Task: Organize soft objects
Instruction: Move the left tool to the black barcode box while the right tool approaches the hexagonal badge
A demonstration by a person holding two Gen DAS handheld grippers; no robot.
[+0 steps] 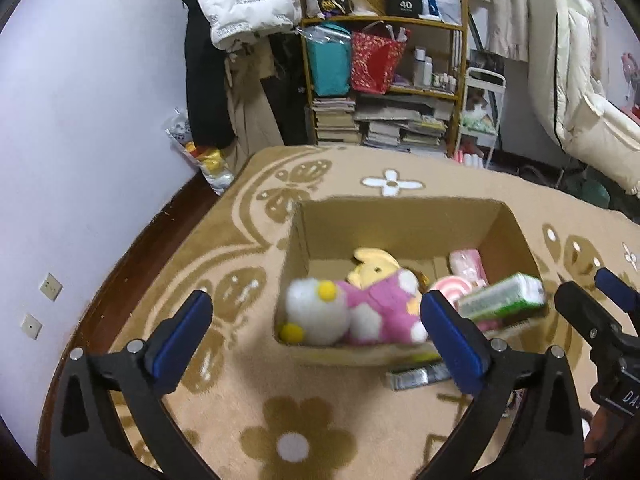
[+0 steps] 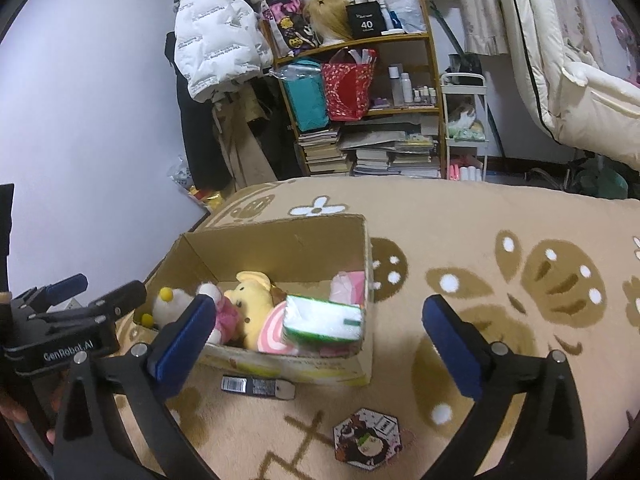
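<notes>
An open cardboard box [image 1: 400, 216] [image 2: 280, 236] stands on the carpet. Inside lie a white-and-pink plush [image 1: 352, 312] [image 2: 218, 310], a yellow plush [image 1: 376, 266] [image 2: 254, 300], a pink swirl cushion [image 1: 454, 288] [image 2: 272, 334], a pink pack [image 1: 466, 264] [image 2: 348, 286] and a green-and-white tissue pack [image 1: 500, 296] [image 2: 322, 318] on top. My left gripper [image 1: 316, 322] is open and empty, just above the box's near side. My right gripper [image 2: 316, 322] is open and empty, over the box's right near corner.
A dark flat wrapper [image 2: 258, 386] [image 1: 420, 376] lies on the flowered carpet [image 2: 480, 240] before the box, and a hexagonal picture card [image 2: 368, 438] nearer. A cluttered shelf [image 2: 360, 100], hanging coats and a white quilt [image 2: 580, 80] stand behind.
</notes>
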